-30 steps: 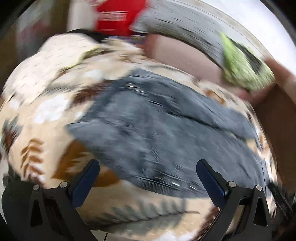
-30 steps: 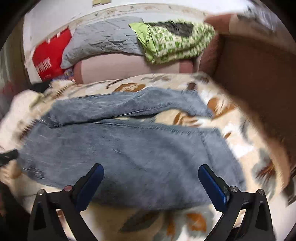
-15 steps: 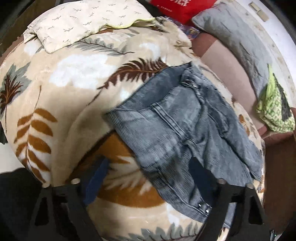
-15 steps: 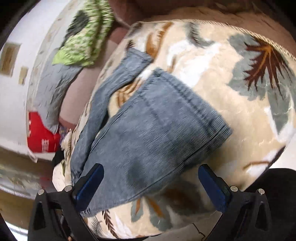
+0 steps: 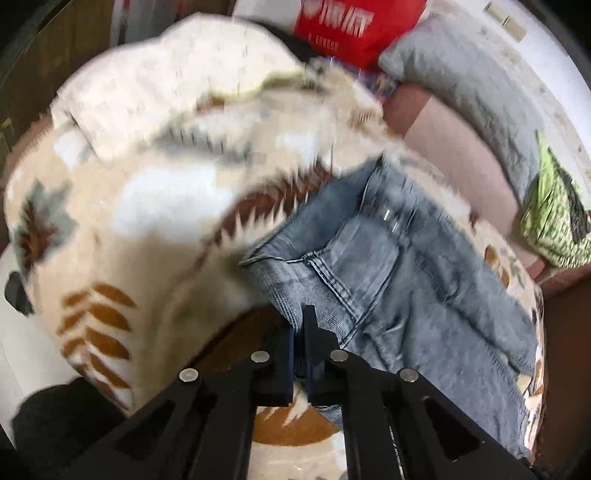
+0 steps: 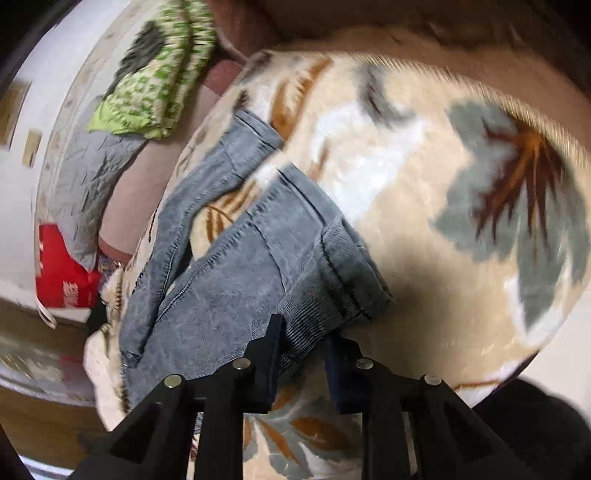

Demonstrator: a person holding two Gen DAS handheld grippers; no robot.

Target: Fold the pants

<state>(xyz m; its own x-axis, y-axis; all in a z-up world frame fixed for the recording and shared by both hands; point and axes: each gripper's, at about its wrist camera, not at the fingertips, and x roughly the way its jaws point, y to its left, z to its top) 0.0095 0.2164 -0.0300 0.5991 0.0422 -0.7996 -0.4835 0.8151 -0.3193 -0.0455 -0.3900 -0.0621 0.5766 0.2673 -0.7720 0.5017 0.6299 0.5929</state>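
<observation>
Leaf-print blanket (image 5: 155, 206) under grey jeans (image 5: 388, 280). Half a second ago both open; now left gripper (image 5: 299, 332) clamped on waistband corner, right gripper (image 6: 303, 343) pinching leg hem (image 6: 343, 291). Ready to lift and fold.

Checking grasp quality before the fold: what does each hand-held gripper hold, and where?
Both hold the grey jeans: left hand-held gripper at the waistband edge, right hand-held gripper at a leg hem.

Faded grey-blue jeans (image 5: 388, 266) lie on a cream blanket (image 6: 424, 177) patterned with brown, orange and grey-green leaves, beside a green-and-white checked cloth (image 6: 155, 81), a grey pillow (image 5: 480, 85) and a red bag (image 5: 354, 29).
</observation>
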